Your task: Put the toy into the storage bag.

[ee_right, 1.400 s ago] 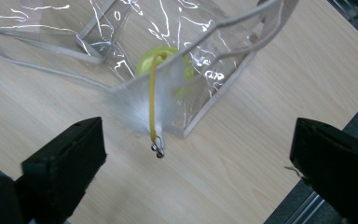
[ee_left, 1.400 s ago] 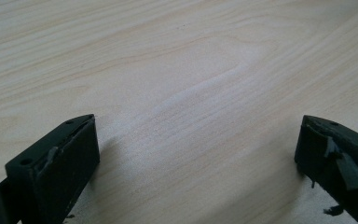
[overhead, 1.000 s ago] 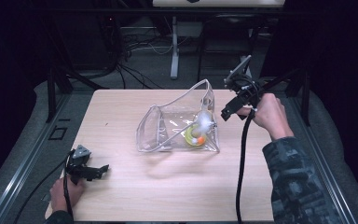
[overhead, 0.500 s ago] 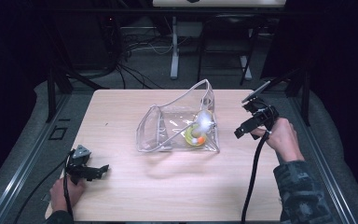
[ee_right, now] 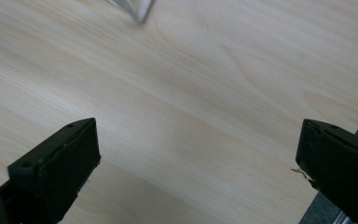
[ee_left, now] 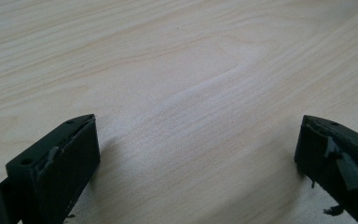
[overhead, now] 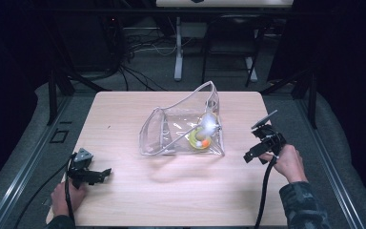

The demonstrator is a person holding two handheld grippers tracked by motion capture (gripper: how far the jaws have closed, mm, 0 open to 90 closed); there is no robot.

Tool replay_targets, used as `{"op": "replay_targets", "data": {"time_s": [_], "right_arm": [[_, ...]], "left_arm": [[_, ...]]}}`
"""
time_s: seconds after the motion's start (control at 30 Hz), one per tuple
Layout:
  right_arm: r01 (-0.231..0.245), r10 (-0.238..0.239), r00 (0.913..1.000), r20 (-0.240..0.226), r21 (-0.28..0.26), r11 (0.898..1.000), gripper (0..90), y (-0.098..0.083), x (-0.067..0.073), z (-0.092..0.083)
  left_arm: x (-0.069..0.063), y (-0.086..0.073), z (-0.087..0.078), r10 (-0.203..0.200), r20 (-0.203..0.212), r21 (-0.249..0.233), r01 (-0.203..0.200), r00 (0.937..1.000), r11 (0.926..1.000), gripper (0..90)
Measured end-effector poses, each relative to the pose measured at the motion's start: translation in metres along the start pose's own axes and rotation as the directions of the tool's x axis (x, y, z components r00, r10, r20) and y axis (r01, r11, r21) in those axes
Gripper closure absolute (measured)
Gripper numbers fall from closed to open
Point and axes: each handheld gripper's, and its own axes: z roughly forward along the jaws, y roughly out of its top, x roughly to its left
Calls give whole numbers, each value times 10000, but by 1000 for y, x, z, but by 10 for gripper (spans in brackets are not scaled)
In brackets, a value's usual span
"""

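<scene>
While both the right gripper [overhead: 250,156] and left gripper [overhead: 106,171] sit spread and empty, the bag [overhead: 183,129] stands mid-table; a careless nudge could tip its toys [overhead: 201,138] out

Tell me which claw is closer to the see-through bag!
The right claw is closer. It sits just beside the clear bag, near its right corner, while the left claw rests far off by the table's near-left corner.

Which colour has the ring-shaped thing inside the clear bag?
The ring inside the clear bag looks yellow-green; the high view shows it best.
</scene>
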Motion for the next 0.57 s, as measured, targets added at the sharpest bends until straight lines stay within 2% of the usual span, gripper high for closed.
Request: {"op": "replay_targets", "data": {"time_s": [0.07,0.1,0.17,0.33,0.4,0.43,0.47,0.5,0.53,0.57], "right_arm": [[-60,63,9999,-139,213,9998,0,-6,-4,11],[-292,294,9995,-138,124,9995,0,-10,-4,16],[-357,362,9991,-207,249,9991,0,-17,-6,26],[-379,394,9989,-250,584,9976,0,-33,-9,50],[-168,172,9998,-40,928,9955,0,-38,-11,55],[-417,424,9990,-109,587,9974,0,-42,-10,61],[-207,219,9997,-139,825,9964,0,-44,-11,62],[-469,480,9987,-164,577,9972,0,-47,-11,67],[-321,329,9994,-99,729,9968,0,-49,-12,68],[-447,449,9990,-10,641,9969,0,-51,-12,71]], "left_arm": [[0,0,0,2,-2,0,-2,10000,10000,1],[0,0,0,-2,0,-3,2,10000,10000,1],[0,0,0,-2,-1,-4,2,10000,10000,1],[0,0,0,-3,-2,-6,3,10000,10000,1],[0,0,0,1,-3,-2,-1,10000,10000,1],[0,0,0,-2,-2,-4,2,10000,10000,1],[0,0,0,-4,-1,-5,4,10000,10000,1],[0,0,0,-3,-2,-6,3,10000,10000,1],[0,0,0,-1,-2,-4,1,10000,10000,1],[0,0,0,-3,-1,-4,3,10000,10000,1]]}}
